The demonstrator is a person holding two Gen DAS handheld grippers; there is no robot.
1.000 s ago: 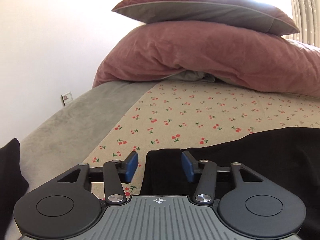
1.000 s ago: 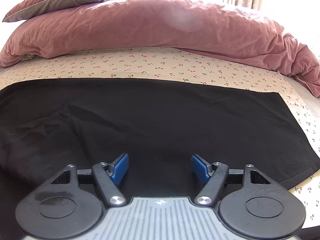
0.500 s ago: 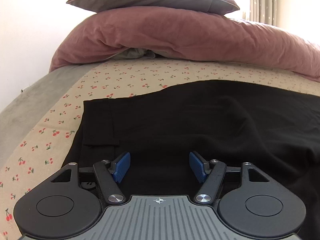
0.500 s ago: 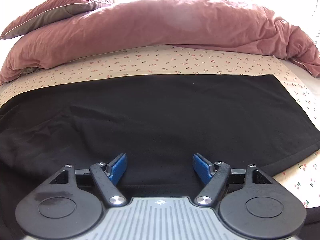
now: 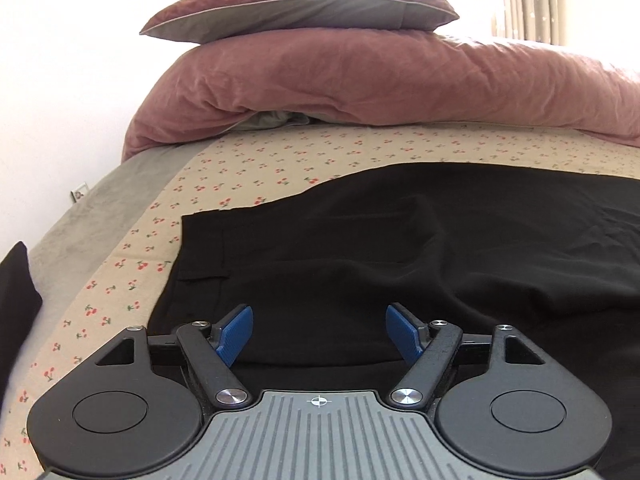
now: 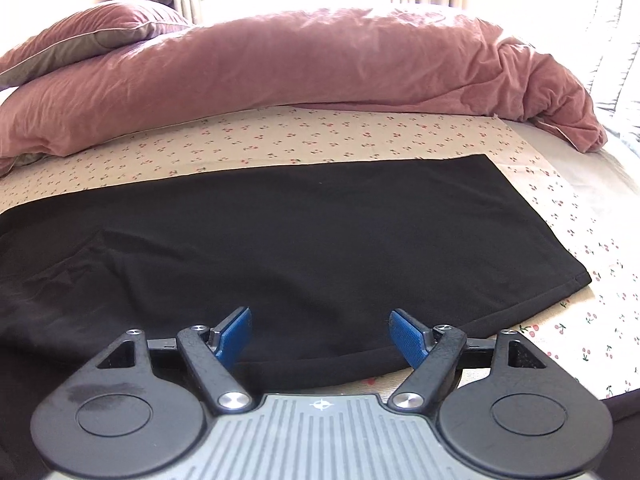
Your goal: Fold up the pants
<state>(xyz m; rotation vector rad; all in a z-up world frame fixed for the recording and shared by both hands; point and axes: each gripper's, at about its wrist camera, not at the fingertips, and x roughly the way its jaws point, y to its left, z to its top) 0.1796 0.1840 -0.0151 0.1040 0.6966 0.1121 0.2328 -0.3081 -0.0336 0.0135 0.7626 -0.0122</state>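
Both sets of blue fingers stand apart and are spreading wider: our left gripper hangs over the waist end of the black pants, our right gripper over the near edge of the leg end, and neither pair of pads presses on cloth. The pants lie lengthwise across the cherry-print sheet, already doubled leg on leg by the look of it, with soft ripples near the waistband and a clean, square hem at the far right. From here we judge the risk to be pinching only the top layer, since the fabric looks thin and limp, so the lower leg would drag and skew the fold. A grab through the ripples could also lock in creases. Behind, a puffy pink duvet and a pillow crowd the far side.
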